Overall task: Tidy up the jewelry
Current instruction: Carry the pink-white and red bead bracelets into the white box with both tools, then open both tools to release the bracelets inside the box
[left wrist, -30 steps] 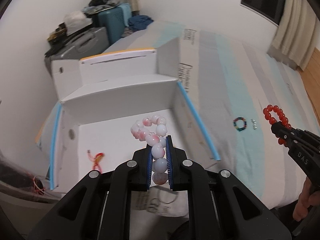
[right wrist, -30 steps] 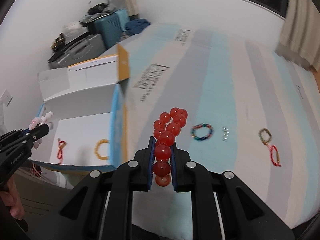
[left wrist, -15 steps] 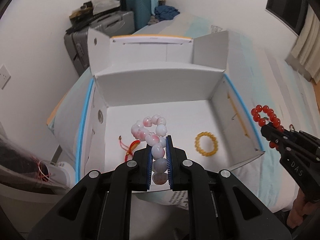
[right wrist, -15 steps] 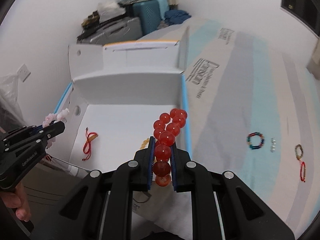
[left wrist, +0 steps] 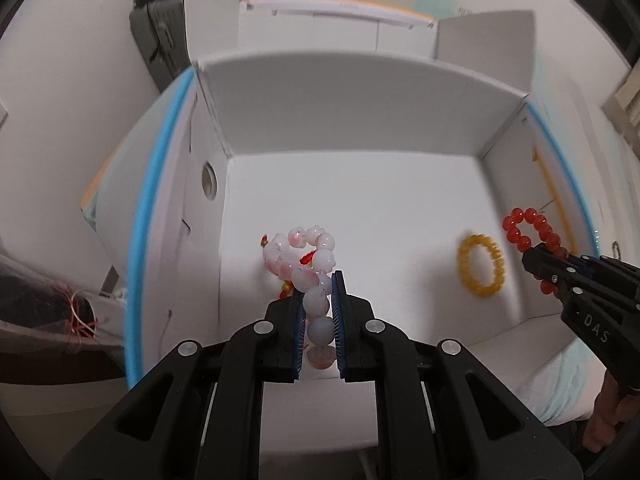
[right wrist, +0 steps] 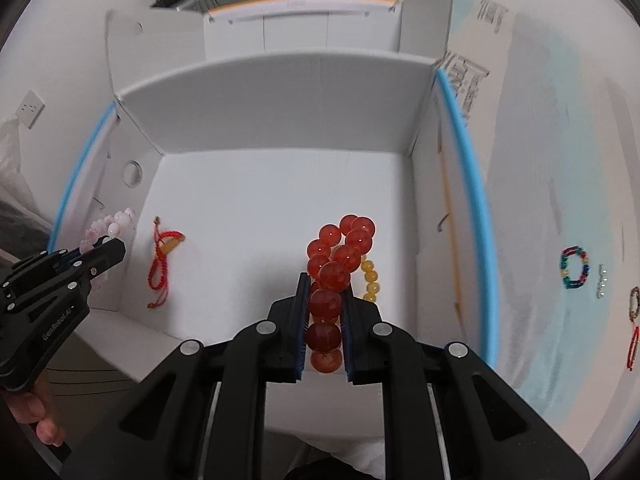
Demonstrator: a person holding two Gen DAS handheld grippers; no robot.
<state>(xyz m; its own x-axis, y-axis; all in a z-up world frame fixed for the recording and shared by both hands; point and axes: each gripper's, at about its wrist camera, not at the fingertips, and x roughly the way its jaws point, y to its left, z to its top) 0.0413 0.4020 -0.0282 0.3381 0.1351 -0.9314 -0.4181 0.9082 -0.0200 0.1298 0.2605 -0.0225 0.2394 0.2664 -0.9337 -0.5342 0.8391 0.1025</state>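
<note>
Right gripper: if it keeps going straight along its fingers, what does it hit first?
Probably the yellow bracelet on the box floor, lying just beyond the right gripper and the red bracelet it holds. Depth is unclear; it could meet bare floor beside it.

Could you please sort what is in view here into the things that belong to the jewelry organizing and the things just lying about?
Job:
pink bead bracelet
red bead bracelet
white box
yellow bead bracelet
red cord bracelet
multicolor bead bracelet

Lying about:
suitcases
wall socket
</note>
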